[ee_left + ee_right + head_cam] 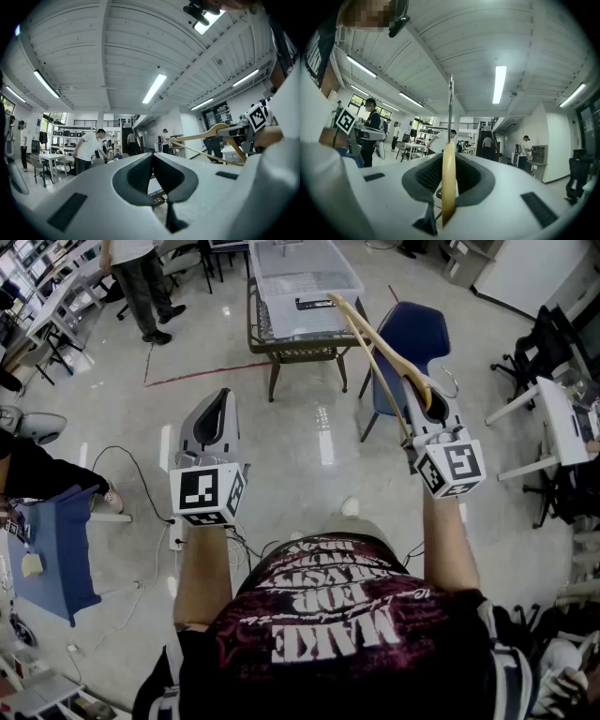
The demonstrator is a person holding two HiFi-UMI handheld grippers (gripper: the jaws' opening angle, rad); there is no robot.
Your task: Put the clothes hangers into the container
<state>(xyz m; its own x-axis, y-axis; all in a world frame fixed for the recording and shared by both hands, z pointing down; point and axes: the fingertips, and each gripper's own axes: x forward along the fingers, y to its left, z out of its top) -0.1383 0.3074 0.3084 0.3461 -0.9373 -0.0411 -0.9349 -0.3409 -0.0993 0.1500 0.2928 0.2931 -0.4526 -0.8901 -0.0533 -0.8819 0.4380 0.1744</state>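
A wooden clothes hanger (pixel 373 341) is raised in the air, and my right gripper (pixel 434 407) is shut on its middle near the hook. In the right gripper view the hanger's wood (pixel 448 178) stands edge-on between the pads, with the metal hook (pixel 450 108) rising above it. Its long arm points toward the clear plastic container (pixel 302 277), which sits on a dark wicker table (pixel 298 351) ahead. My left gripper (pixel 221 401) is held up at the left, shut and empty. The left gripper view shows the hanger (pixel 206 136) off to its right.
A blue chair (pixel 414 338) stands right of the wicker table, under the hanger. A person (pixel 141 282) stands at the far left by white shelves. White desks and office chairs (pixel 553 409) line the right. Cables (pixel 141 484) and a blue cloth (pixel 56 549) lie at the left.
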